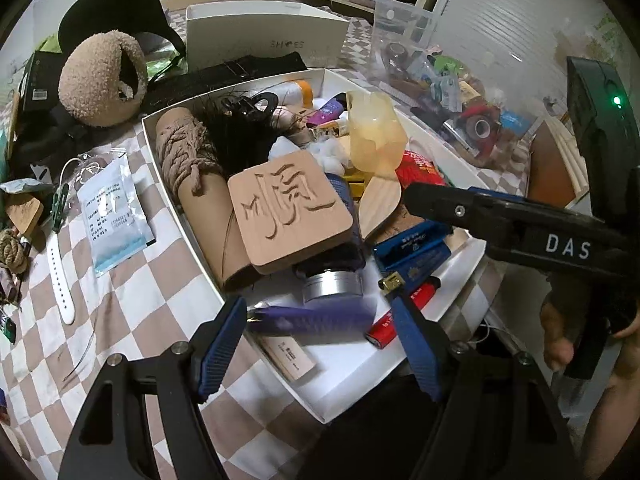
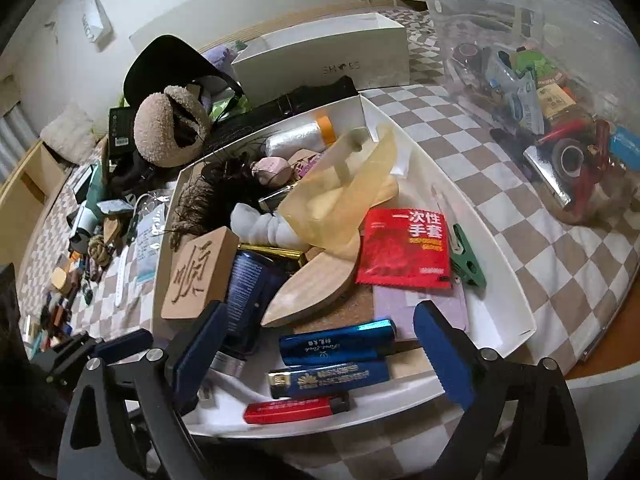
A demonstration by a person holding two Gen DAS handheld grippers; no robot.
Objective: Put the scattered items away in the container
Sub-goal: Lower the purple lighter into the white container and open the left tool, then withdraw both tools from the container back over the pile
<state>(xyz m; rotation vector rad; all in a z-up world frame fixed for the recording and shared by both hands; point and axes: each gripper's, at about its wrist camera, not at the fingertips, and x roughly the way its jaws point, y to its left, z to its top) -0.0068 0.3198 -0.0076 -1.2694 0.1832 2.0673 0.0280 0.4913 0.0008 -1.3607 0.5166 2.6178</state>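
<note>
White container point(image 2: 496, 216) sat on checked cloth point(image 1: 132, 300), heaped with carved wooden block point(image 1: 290, 216), red packet point(image 2: 404, 246) and red lighter point(image 2: 298, 404). Left gripper point(image 1: 320, 346) stood part open around purple pen point(image 1: 312, 318), contact unclear. Right gripper point(image 2: 324, 360) was wide, empty, over blue lighters point(image 2: 336, 344).

White open container point(image 2: 516, 280) sits on checkered cloth, crammed: carved wooden block point(image 2: 200, 276), red packet point(image 2: 406, 246), blue lighters, red lighter point(image 2: 298, 406). White watch strap point(image 1: 58, 276) and pale sachet point(image 1: 112, 216) lie outside, left.
</note>
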